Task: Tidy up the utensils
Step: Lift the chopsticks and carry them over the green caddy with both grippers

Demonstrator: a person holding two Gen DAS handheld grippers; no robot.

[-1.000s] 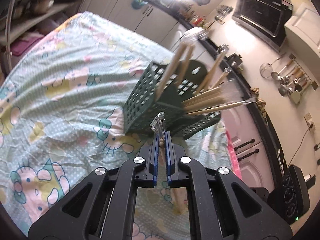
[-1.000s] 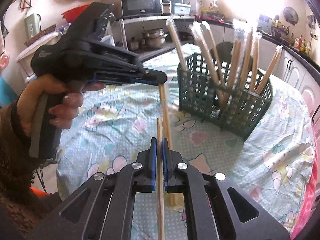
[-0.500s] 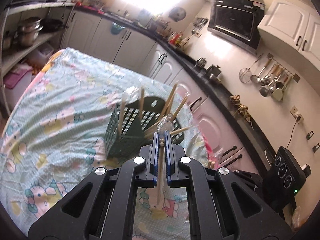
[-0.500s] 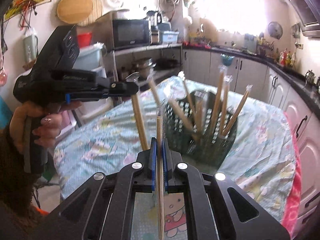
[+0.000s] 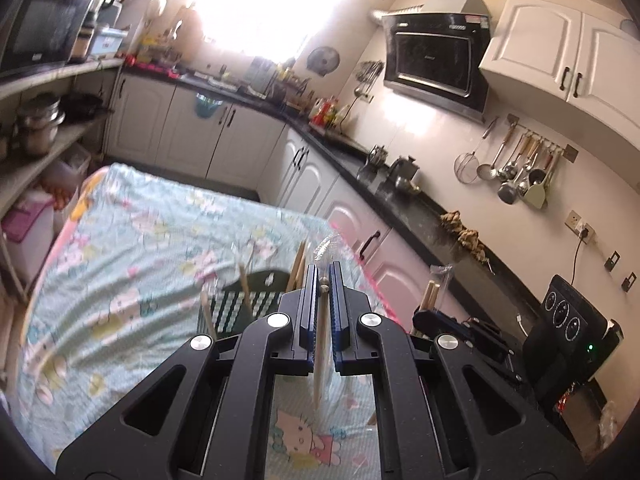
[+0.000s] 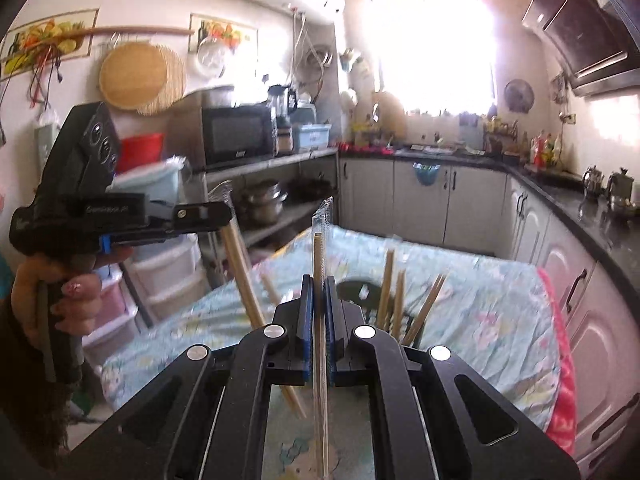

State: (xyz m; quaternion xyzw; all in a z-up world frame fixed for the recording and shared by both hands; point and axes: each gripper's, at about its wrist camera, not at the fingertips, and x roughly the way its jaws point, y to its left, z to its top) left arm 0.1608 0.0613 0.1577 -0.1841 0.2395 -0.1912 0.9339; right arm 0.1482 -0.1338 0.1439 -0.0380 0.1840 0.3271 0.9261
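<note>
Two wrist views over a kitchen table (image 5: pixel 120 248) draped in a pale cartoon-print cloth, which fills my lower field in both.

Largest: the table, with white cabinets (image 5: pixel 208 136) and a dark counter (image 5: pixel 404 200) running behind it from about 11 to 3 o'clock in the left view.

Next: a dark green slotted basket (image 5: pixel 240 300) standing on the cloth, just beyond my left gripper's tips at roughly 10 o'clock from them; in the right view it is largely hidden behind the gripper body, at 1 o'clock from the tips. Several wrapped chopstick pairs (image 6: pixel 390 292) lean upright in it.

Left gripper (image 5: pixel 323 280): jaws narrow, clamped on a wrapped chopstick pair (image 5: pixel 320 356) that hangs down between the blue pads. In the right view I see this gripper at 9 o'clock, gripped by a hand (image 6: pixel 60 300), the pair slanting down from its tip.

Right gripper (image 6: pixel 318 284): jaws narrow, clamped on a second wrapped pair (image 6: pixel 319 256), upright, its clear wrapper rising above the pads toward 12 o'clock.

Smallest: ladles and strainers (image 5: pixel 516 168) hanging on the wall rail at 2 o'clock in the left view.
</note>
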